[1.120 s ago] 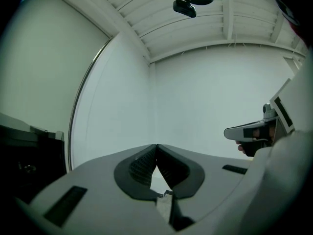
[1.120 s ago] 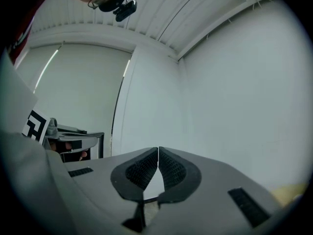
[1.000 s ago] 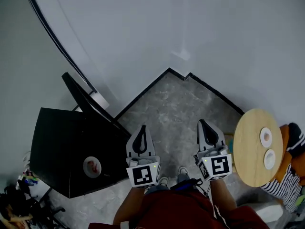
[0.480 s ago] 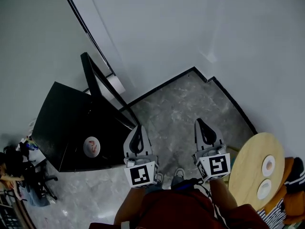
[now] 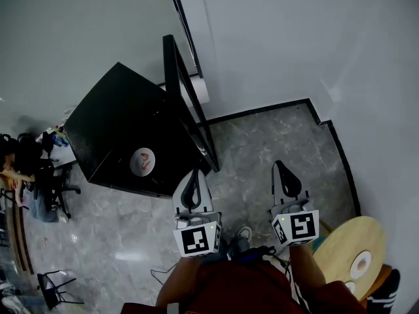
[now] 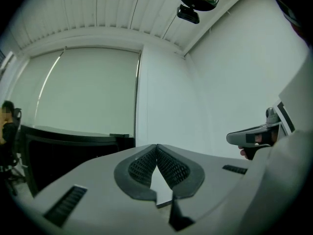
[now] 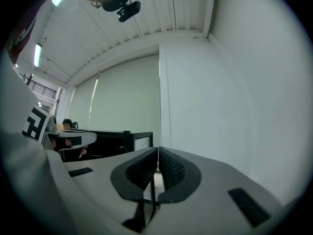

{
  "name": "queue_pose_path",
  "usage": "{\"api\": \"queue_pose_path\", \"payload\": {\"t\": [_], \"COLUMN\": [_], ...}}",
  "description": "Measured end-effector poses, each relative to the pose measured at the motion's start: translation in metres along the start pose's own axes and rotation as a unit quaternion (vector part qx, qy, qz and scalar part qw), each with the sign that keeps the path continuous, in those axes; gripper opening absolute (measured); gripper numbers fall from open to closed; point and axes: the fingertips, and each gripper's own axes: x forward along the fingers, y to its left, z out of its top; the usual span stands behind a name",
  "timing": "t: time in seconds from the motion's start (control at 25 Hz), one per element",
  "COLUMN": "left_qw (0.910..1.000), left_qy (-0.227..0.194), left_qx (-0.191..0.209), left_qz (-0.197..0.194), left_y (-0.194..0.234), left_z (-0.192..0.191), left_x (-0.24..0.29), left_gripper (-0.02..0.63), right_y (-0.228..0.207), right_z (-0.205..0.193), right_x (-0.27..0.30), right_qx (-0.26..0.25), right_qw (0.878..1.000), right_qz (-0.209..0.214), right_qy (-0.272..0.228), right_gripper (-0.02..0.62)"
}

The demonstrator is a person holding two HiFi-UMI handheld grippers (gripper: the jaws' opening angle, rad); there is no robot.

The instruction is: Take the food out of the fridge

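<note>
Since the earlier frames the black cabinet (image 5: 118,129) has swung from the lower left toward the middle of the head view, and the round wooden table (image 5: 340,254) has slid into the bottom right corner. One small white plate (image 5: 143,160) carrying something red sits on the cabinet top. It lies near the left gripper (image 5: 194,175), up and left of its tip, and farther from the right gripper (image 5: 278,167). Both grippers' jaws are pressed together with nothing between them.

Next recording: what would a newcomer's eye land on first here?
The left claw and right claw, side by side over the grey floor, both shut and empty. Beyond them a black cabinet at upper left carries a small plate on top, and a round wooden table sits at lower right.
</note>
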Motion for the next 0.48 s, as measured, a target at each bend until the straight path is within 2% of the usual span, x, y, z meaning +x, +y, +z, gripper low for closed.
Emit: {"api": "queue_pose_path", "payload": {"t": [0.16,0.32,0.48], "left_qw": [0.9991,0.9975,0.9956], "left_qy": [0.006,0.005,-0.004], "left_qx": [0.003,0.004,-0.001], "left_qz": [0.041,0.070,0.094], "left_y": [0.029,0.059,0.090], "left_z": [-0.007,-0.008,-0.004], "left_x": [-0.022,-0.041,-0.061], "left_gripper": [0.014,0.014,0.014], "right_y": [0.033,0.062,0.099], "right_z": [-0.005,-0.006,0.001], "right_x": [0.012,0.020,0.028], "right_qx": [0.002,0.004,-0.017], "right_qw": [0.999,0.998,0.996], "right_qz": [0.039,0.060,0.092], "right_qy": [0.002,0.007,0.003], "right_gripper": [0.023,0.023,0.023]}}
